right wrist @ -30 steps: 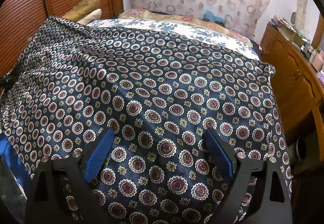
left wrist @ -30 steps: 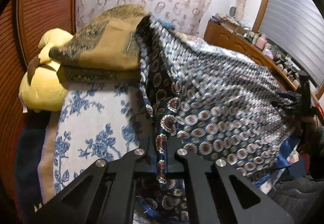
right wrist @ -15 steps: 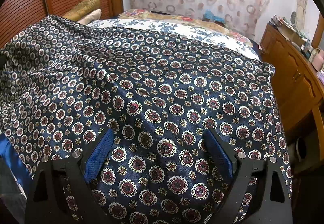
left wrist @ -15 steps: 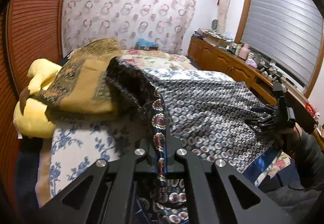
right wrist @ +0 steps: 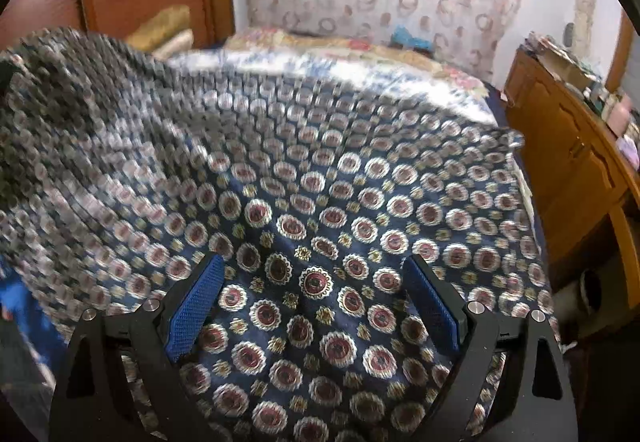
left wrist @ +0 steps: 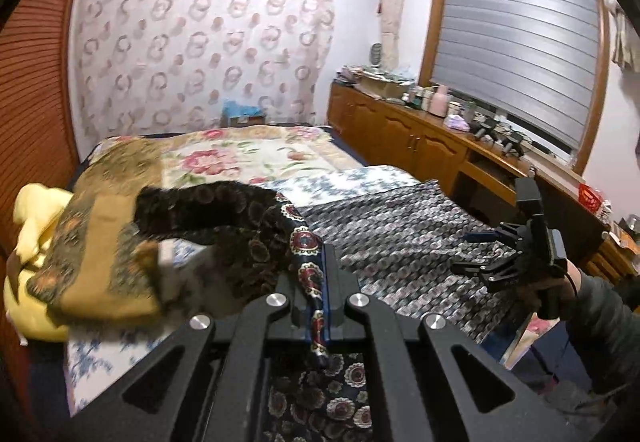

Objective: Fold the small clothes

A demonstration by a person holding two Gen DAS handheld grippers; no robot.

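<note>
Left gripper (left wrist: 316,282): jaws clamped on an edge of the dark navy silky cloth with red-and-white medallion print (right wrist: 320,226), lifting that edge off the bed (left wrist: 248,158). The rest of the cloth lies spread over the bed's near end. Right gripper (right wrist: 316,302): jaws wide apart, gripping nothing, poised just above the cloth; whether it touches, unclear.
</note>
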